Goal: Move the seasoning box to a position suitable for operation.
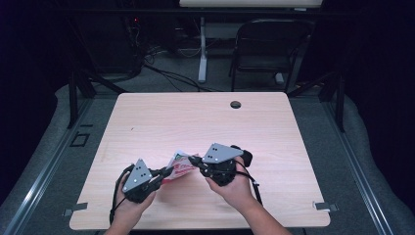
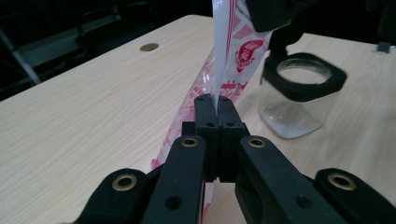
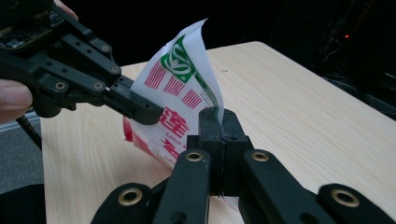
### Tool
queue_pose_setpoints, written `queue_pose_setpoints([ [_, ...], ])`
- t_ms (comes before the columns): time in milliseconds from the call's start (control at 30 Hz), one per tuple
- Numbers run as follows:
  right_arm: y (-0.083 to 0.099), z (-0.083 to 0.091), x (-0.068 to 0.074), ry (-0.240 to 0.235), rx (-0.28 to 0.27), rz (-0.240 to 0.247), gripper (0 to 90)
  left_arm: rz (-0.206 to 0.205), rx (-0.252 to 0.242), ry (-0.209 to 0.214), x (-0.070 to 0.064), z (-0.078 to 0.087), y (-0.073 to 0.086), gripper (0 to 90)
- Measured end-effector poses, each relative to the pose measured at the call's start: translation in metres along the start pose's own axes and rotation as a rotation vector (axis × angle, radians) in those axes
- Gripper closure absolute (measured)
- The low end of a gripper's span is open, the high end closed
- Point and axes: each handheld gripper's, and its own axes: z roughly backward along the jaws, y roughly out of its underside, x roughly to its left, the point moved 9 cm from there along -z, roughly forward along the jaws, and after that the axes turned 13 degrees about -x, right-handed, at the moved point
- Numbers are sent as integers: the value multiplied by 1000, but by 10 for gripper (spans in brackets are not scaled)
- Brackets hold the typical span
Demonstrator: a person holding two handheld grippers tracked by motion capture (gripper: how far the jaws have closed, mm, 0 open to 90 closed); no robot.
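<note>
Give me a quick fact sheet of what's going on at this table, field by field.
Item in hand: plastic bag, white with red and green print
Left gripper: jaws shut on one edge of the bag
Right gripper: jaws shut on another edge of the bag
Bag position: held between both grippers
Nearby: clear jar with a black rim, open top, standing on the table
Table surface: pale wood

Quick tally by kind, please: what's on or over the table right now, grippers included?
Grippers: 2, left gripper and right gripper, each shut on the packet.
Red-and-white printed packet: 1.
Clear jar with black rim: 1.
Total: 4.
</note>
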Motion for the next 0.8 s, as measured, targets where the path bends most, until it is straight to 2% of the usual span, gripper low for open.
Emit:
queue_pose_setpoints([
  [67,-1,4,-1,7,-6,-2,900,0,-3,10,-4,-2,-2,900],
  [133,-3,15,-4,28,-24,-1,900,-9,-12,42,-14,-7,-7,900],
  [267,-2,25,-7,42,-53,-30,900,-13,-17,69,-24,-12,-9,900],
  [433,3,30,-5,40,-62,-50,900,55,-6,94,-27,-14,-4,887],
  [500,5,29,-4,35,-67,-50,900,53,10,91,-27,-13,-1,815],
  [533,5,29,-4,35,-67,-50,900,51,15,81,-27,-13,0,815],
  [633,7,27,-3,31,-61,-45,900,78,28,78,-26,-14,7,751],
  [733,9,26,-3,23,-65,-64,900,85,31,76,-25,-14,10,668],
  [767,9,25,-2,19,-66,-70,900,105,23,68,-24,-15,14,636],
  [800,9,25,-2,19,-66,-70,900,105,23,68,-24,-15,14,606],
])
